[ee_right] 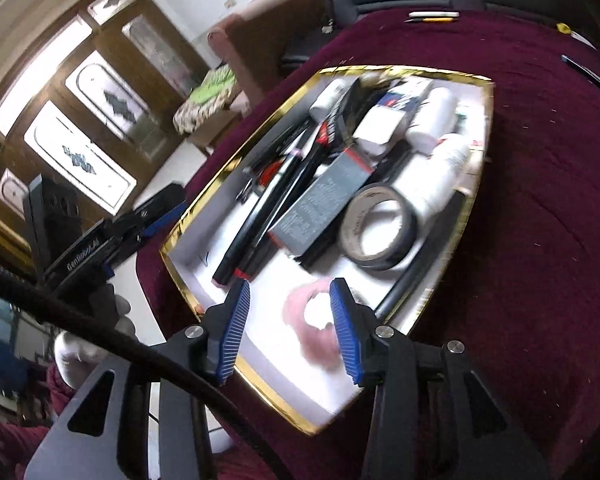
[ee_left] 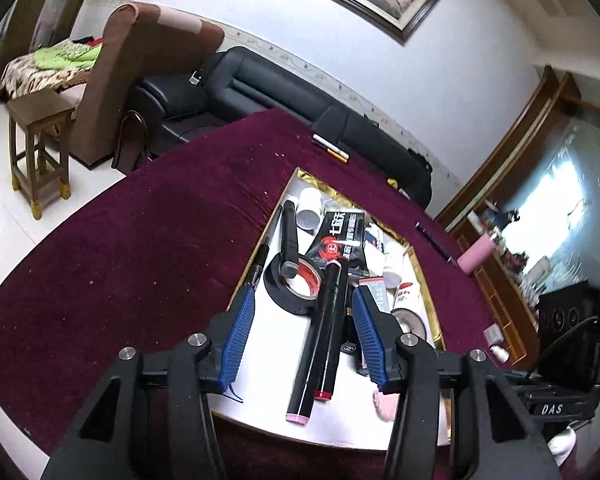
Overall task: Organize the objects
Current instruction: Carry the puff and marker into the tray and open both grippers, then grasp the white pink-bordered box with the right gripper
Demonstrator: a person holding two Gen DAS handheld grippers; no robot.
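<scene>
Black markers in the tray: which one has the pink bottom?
The longer marker, lying on the left of the pair between the open jaws of the left gripper. Its near end cap is pink; the marker beside it ends in red.

two tape rolls (ee_left: 294, 286) (ee_right: 376, 232), one gold-rimmed tray (ee_left: 300, 174), one stool (ee_left: 40, 152)

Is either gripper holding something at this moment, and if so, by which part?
Nothing is held. The left gripper and the right gripper are both open above the tray.
</scene>
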